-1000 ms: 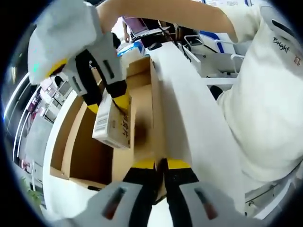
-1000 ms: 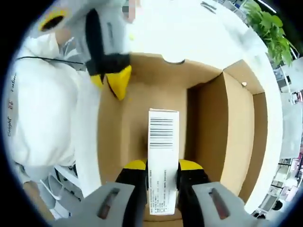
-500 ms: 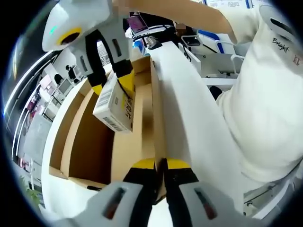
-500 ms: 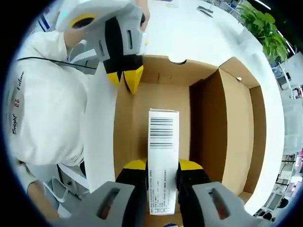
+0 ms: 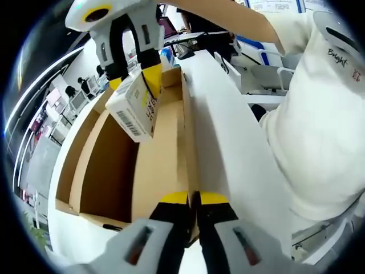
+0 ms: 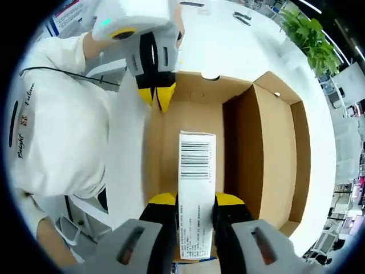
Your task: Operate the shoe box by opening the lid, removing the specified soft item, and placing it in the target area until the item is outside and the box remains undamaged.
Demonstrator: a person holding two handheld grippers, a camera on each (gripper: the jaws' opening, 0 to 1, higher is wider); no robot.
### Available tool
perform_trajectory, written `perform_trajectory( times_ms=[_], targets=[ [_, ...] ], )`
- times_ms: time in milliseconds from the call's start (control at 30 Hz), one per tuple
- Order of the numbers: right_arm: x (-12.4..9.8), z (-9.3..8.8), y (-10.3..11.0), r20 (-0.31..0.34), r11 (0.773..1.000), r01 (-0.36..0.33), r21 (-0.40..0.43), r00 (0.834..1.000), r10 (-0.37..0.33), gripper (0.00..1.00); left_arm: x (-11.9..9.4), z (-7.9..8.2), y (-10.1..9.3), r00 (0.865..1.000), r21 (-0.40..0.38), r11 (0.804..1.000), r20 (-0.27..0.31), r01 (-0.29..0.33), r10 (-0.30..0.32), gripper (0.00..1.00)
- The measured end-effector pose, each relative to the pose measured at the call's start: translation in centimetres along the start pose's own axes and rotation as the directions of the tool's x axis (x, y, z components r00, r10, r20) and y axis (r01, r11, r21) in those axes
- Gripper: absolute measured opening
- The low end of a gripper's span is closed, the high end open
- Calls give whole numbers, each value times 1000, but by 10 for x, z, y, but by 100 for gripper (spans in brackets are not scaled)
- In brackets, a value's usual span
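Left gripper (image 5: 193, 201): yellow-tipped jaws pressed together at the bottom of the left gripper view, pinched on the raised white lid (image 5: 228, 137) of the shoe box (image 5: 162, 160) at its edge, where the lid meets the box's brown side wall. In the right gripper view the same gripper (image 6: 158, 96) comes in from the upper left, tips at the box's far corner against the lid (image 6: 126, 165). Right gripper (image 6: 195, 200): jaws closed on a small white carton (image 6: 195, 171), barcode label facing the camera, carton standing lengthwise between the yellow tips and reaching out ahead of them. In the left gripper view the right gripper (image 5: 133, 71) hangs over the box with the small white carton (image 5: 134, 105) tilted, one corner lowest, clear of the box floor and roughly level with the top of the walls. Shoe box (image 6: 251, 160) is brown cardboard inside, open, with an inner flap or partition standing along one side; floor bare where it shows. Box sits on a white table (image 6: 239, 40). Person in a white garment (image 5: 319, 120) stands just beside the lid, lettering on the sleeve. A green plant (image 6: 311, 40) stands at the table's far side; desks and chairs show blurred beyond the box in the left gripper view.
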State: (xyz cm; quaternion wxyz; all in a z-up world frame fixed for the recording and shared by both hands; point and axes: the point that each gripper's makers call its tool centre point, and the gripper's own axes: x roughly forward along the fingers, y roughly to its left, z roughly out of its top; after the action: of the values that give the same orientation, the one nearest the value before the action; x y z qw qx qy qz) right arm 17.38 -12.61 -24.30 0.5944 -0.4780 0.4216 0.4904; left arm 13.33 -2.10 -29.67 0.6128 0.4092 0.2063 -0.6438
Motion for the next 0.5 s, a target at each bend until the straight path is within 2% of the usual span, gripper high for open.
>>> perform_trajectory(
  times_ms=[133, 333, 500],
  targets=[
    [-6, -1, 9, 19, 1000, -13, 1, 1000, 13, 20, 0, 0, 0, 1000, 4, 1000, 0, -4, 4, 3],
    [-8, -13, 12, -9, 1000, 1, 3, 1000, -1, 20, -1, 0, 0, 1000, -1, 1000, -1, -9, 9, 3],
    [-16, -12, 15, 5, 1000, 16, -2, 1000, -16, 20, 0, 0, 0, 1000, -2, 1000, 0, -8, 8, 3]
  ],
)
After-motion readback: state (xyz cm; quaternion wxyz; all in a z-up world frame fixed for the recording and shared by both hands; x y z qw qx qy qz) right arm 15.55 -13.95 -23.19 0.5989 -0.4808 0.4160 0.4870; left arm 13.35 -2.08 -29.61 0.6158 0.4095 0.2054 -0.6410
